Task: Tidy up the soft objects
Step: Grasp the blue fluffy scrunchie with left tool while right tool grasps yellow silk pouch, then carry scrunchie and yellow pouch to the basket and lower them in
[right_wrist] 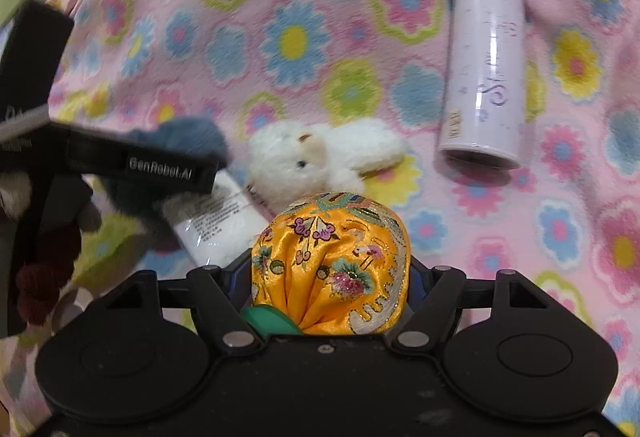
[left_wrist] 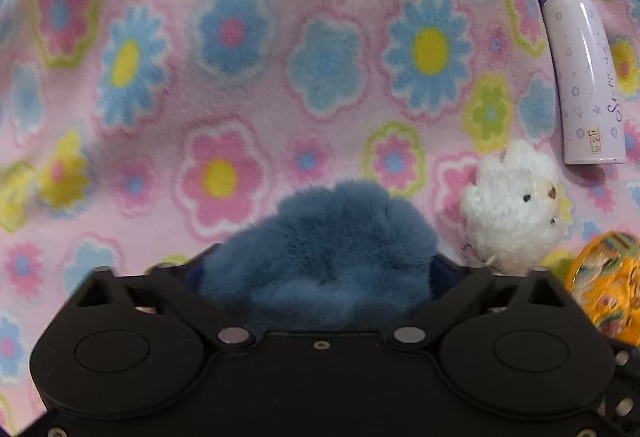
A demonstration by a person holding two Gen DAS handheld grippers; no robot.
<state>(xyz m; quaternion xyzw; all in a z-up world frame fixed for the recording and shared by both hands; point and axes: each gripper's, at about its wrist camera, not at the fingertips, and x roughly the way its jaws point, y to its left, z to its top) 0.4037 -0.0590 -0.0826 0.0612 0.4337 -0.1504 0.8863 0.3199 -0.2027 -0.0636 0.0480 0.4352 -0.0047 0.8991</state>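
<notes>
My left gripper is shut on a blue furry plush, which fills the space between its jaws; the plush and the left gripper show at the left of the right wrist view. My right gripper is shut on a yellow embroidered satin pouch with a green leaf; the pouch also shows at the right edge of the left wrist view. A small white plush animal lies on the flowered blanket just beyond both grippers, also in the left wrist view.
A lilac thermos bottle lies on the blanket at the right, also in the left wrist view. A white tube with printed text lies beside the white plush. A dark red soft thing sits at the far left.
</notes>
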